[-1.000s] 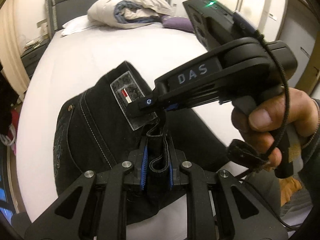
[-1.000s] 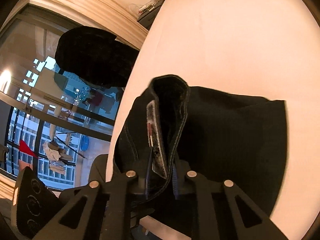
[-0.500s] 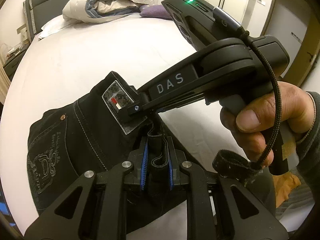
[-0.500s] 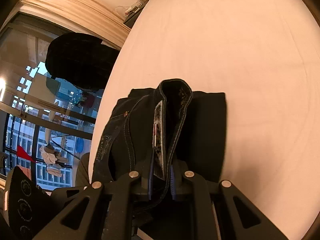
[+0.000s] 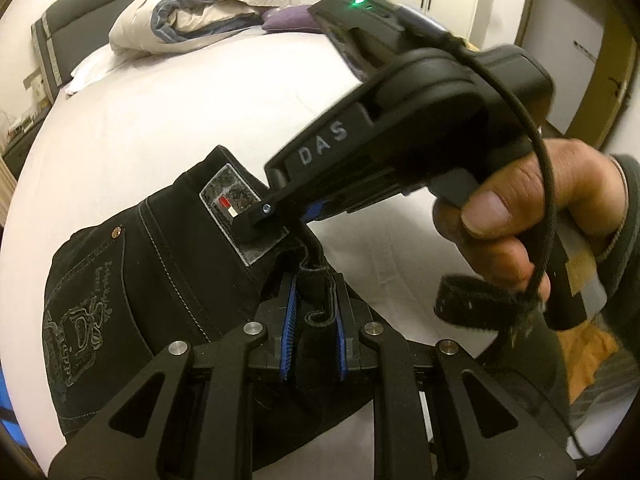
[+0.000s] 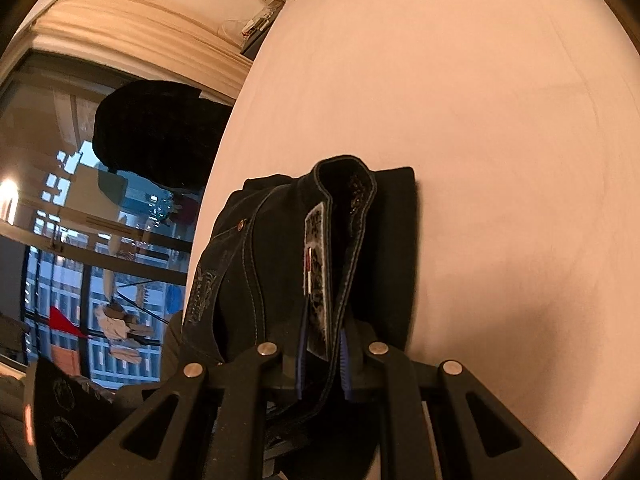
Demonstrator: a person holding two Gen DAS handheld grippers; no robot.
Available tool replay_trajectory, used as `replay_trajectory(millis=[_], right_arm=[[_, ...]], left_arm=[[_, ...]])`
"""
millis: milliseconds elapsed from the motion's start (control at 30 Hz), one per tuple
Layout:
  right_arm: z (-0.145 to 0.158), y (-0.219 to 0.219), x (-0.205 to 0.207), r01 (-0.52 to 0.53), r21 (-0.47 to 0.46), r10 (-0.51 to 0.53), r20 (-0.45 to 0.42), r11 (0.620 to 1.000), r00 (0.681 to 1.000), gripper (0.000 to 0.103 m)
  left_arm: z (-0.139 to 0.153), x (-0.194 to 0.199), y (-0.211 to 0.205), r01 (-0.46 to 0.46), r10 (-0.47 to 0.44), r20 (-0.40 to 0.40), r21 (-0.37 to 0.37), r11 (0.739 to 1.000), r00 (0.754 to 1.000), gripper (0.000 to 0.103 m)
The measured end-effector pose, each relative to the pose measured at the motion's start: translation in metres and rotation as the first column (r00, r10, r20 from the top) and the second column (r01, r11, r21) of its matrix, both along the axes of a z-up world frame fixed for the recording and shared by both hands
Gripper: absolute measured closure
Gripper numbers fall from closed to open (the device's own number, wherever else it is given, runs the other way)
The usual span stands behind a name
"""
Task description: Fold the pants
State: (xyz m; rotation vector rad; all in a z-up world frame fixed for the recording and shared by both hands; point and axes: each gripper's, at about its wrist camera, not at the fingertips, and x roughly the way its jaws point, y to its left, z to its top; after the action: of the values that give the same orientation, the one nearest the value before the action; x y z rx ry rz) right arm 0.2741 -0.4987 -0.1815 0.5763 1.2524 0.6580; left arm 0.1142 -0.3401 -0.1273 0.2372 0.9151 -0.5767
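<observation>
1. Pants [image 5: 168, 280], black denim, are lying partly folded on the white bed [image 5: 168, 120], near its front edge, with the waistband [image 6: 352, 208] being held raised off the layers beneath; the pocket side is facing up.
2. Left gripper [image 5: 314, 312] is clamping a bunched fold of the waistband between its blue pads; right gripper [image 5: 276, 216] is pinching the same band at the leather patch [image 5: 236, 208], just beside the left one; both jaws are nearly closed on cloth.
3. Risk: the two grips are sitting very close together, so the far ends of the band are hanging unsupported; on lowering, the upper layer is likely to be sagging or skewing off the lower one.
4. Risk: thick stacked denim is sitting between narrow pads; a tug may be letting the inner layer slip out while the outer one is staying gripped, spoiling the fold.
5. Risk: the garment is resting close to the mattress edge; dragging it nearer may be tipping its weight over the side.
6. Risk: the cable [image 5: 544, 184] hanging off the right gripper is dangling near the cloth and may be snagging.
</observation>
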Motion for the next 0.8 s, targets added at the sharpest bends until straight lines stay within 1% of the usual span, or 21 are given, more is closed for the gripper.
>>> replay_trajectory(millis=[133,300,367,467,500,600,667,733,800], right_arm=[[-0.016,-0.001,0.001,0.010,0.029,-0.009,-0.042,1.000,0.999,0.088],[-0.030,-0.005,0.001,0.026,0.074,-0.021,-0.069,0.997,0.997,0.087],[-0.029,-0.004,0.000,0.028,0.071,-0.023,-0.066,0.997,0.998,0.087],[-0.023,0.000,-0.001,0.017,0.036,-0.015,-0.050,0.999,0.999,0.087],[-0.021,0.000,-0.001,0.017,0.030,-0.015,-0.047,0.999,0.999,0.087],[-0.022,-0.003,-0.003,0.028,0.038,-0.026,-0.053,0.999,0.998,0.087],[-0.030,-0.006,-0.003,0.047,0.055,-0.043,-0.064,0.997,0.997,0.087],[-0.036,-0.009,-0.004,0.054,0.091,-0.049,-0.058,0.994,0.997,0.087],[-0.038,-0.012,-0.006,0.064,0.124,-0.058,-0.053,0.990,0.997,0.086]], left_arm=[[-0.010,-0.001,-0.005,0.018,-0.018,0.004,0.023,1.000,1.000,0.088],[-0.024,0.002,-0.012,0.037,-0.037,0.010,0.049,0.998,0.999,0.088],[-0.025,0.002,-0.013,0.036,-0.036,0.016,0.050,0.998,0.999,0.088],[-0.025,0.002,-0.015,0.038,-0.039,0.022,0.050,0.998,0.999,0.088],[-0.025,-0.005,-0.016,0.040,-0.042,0.027,0.051,0.998,0.999,0.088],[-0.026,-0.008,-0.016,0.055,-0.056,0.033,0.047,0.997,0.998,0.088],[-0.026,-0.008,-0.014,0.051,-0.052,0.025,0.035,0.998,0.998,0.085],[-0.020,-0.005,-0.003,0.039,-0.040,-0.010,-0.020,0.999,0.999,0.083],[-0.009,-0.005,0.011,0.038,-0.041,-0.039,-0.081,0.996,0.998,0.082]])
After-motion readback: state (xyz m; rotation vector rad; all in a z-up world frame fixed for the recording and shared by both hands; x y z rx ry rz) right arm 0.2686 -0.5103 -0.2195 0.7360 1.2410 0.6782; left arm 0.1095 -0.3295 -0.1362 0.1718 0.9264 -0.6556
